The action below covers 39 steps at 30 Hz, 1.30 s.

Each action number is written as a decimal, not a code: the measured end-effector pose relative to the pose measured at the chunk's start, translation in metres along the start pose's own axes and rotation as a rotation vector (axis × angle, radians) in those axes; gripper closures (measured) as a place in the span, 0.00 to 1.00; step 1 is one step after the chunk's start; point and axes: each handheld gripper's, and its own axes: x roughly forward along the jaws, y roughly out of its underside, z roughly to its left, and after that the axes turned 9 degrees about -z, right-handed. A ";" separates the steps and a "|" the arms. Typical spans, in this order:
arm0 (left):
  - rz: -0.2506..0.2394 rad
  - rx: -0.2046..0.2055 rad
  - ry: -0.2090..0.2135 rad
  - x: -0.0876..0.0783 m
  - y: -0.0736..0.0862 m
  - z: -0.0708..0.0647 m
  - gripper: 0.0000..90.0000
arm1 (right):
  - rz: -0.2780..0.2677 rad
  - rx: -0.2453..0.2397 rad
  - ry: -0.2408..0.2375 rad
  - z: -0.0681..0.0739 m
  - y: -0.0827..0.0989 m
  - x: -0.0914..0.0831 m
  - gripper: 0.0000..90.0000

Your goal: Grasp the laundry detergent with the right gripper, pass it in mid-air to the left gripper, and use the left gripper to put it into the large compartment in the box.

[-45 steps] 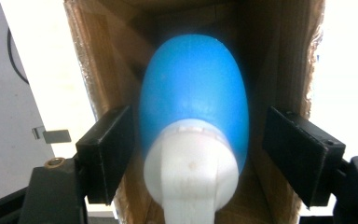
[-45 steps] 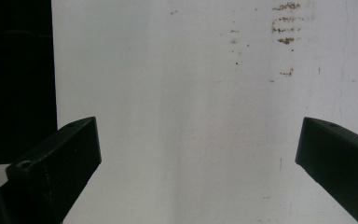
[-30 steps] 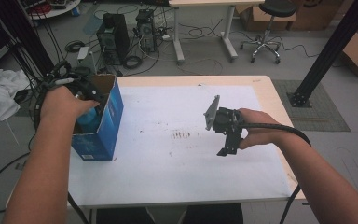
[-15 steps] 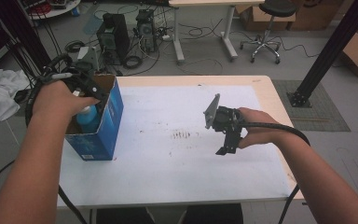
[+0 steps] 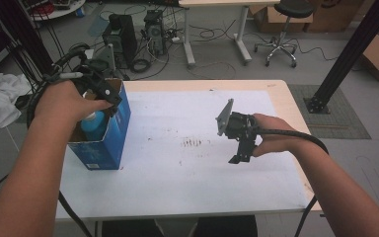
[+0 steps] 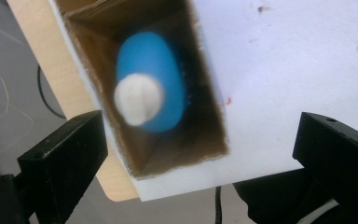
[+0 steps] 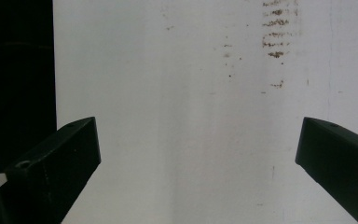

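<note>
A blue cardboard box (image 5: 106,143) stands open-topped at the left of the table. Inside it sits a blue bottle (image 5: 94,123) with a white cap. From the left gripper view I look straight down into the box (image 6: 209,121) onto the bottle (image 6: 161,74) and its cap (image 6: 138,99). My left gripper (image 5: 103,94) hovers above the box mouth; its jaws have just been opening and stand open (image 6: 200,140) with nothing pressed between them. My right gripper (image 5: 239,153) hangs open (image 7: 198,144) over the white table top, with nothing between its jaws.
The white table top (image 5: 187,197) has a patch of brown marks (image 5: 193,143) near its middle. Behind the table on the floor are computer towers (image 5: 121,34), cables and an office chair (image 5: 276,34). A black post (image 5: 345,59) stands at the right.
My left hand has lifted up and back off the box, its jaws widening, and the bottle stays in the box, more exposed. The right hand has not moved.
</note>
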 end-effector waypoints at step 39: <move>-0.082 1.011 0.367 0.016 0.017 -0.127 0.00 | 0.043 0.025 0.009 -0.002 0.002 -0.006 0.00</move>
